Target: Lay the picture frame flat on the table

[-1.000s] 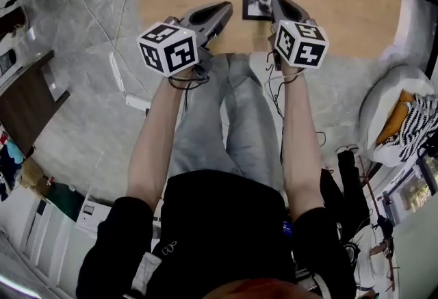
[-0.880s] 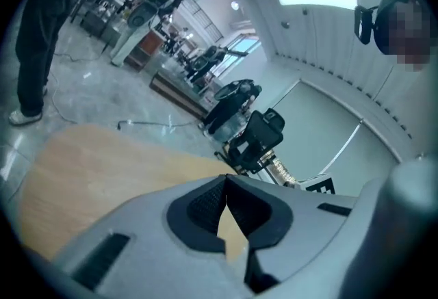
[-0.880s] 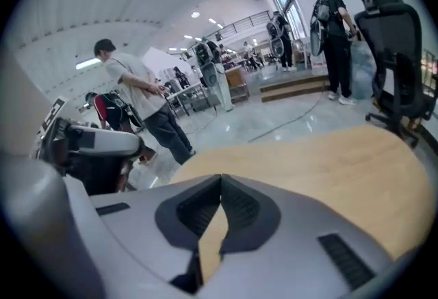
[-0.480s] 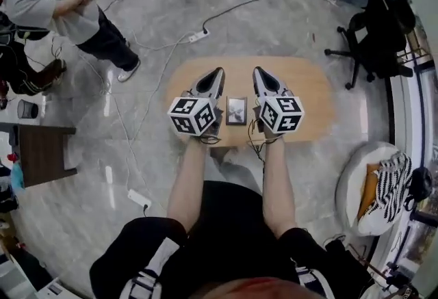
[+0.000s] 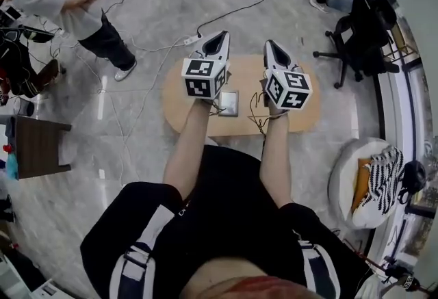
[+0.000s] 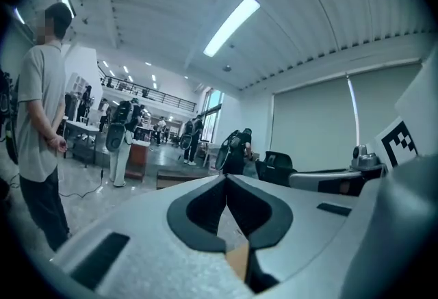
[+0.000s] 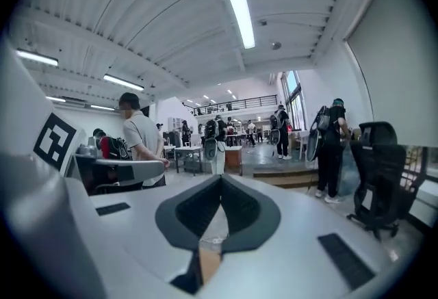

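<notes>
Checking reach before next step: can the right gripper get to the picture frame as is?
Probably yes: the picture frame lies in the open on the table; the right gripper, shut and pointing away, must only swing down.

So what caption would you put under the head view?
Picture frame lying on the wooden table; left tool and right tool, both shut, empty, held above.

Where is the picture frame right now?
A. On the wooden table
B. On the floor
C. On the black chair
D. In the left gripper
A: the picture frame lies on the table, while the left gripper and right gripper are both shut on nothing.
</notes>
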